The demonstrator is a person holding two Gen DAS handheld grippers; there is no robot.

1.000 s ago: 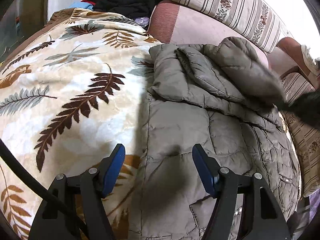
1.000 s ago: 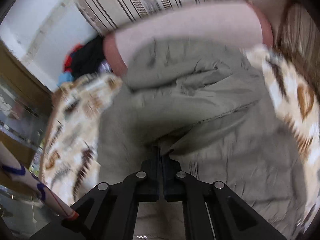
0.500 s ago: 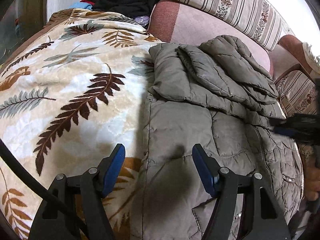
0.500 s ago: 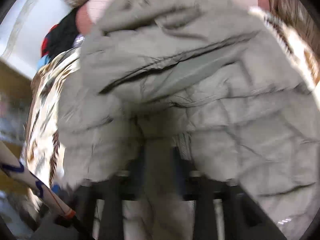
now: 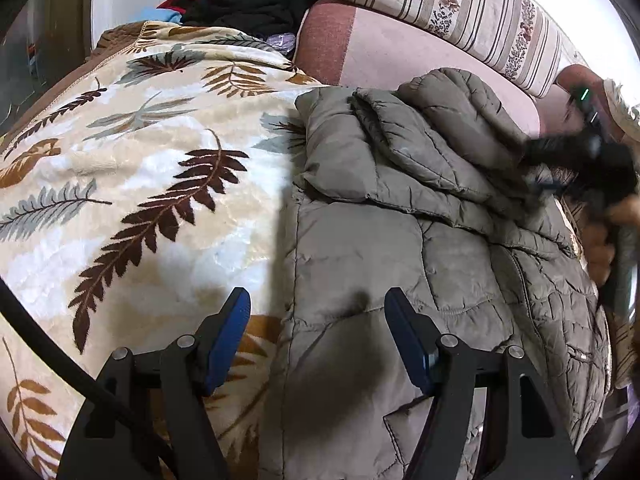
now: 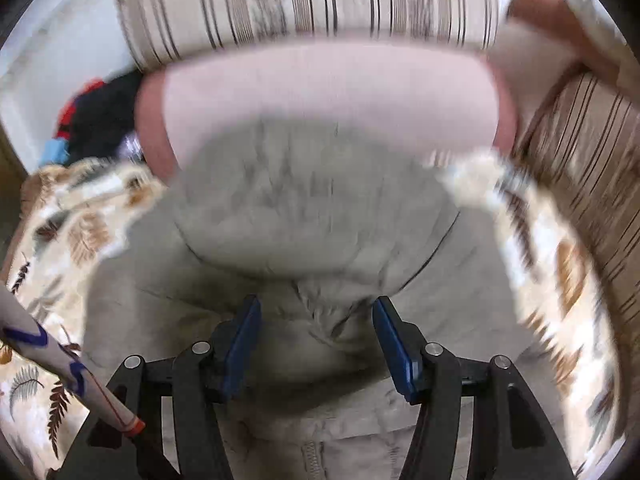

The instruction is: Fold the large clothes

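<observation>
On the blanket (image 5: pixel 132 184), jacket (image 5: pixel 380 248) lies lengthwise, hood toward sofa back (image 5: pixel 452 8).

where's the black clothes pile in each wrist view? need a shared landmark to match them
Left wrist: black clothes pile at top centre-left, behind the leaf-print blanket.
Right wrist: the pile at left, upper-middle, blurred.
Shared landmark: the pink cushion, immediately right of the pile in both views.

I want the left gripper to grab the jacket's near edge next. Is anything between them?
Nothing visible. The open left gripper hovers right over the jacket edge, on the leaf blanket. The open right gripper is at the far side.
</observation>
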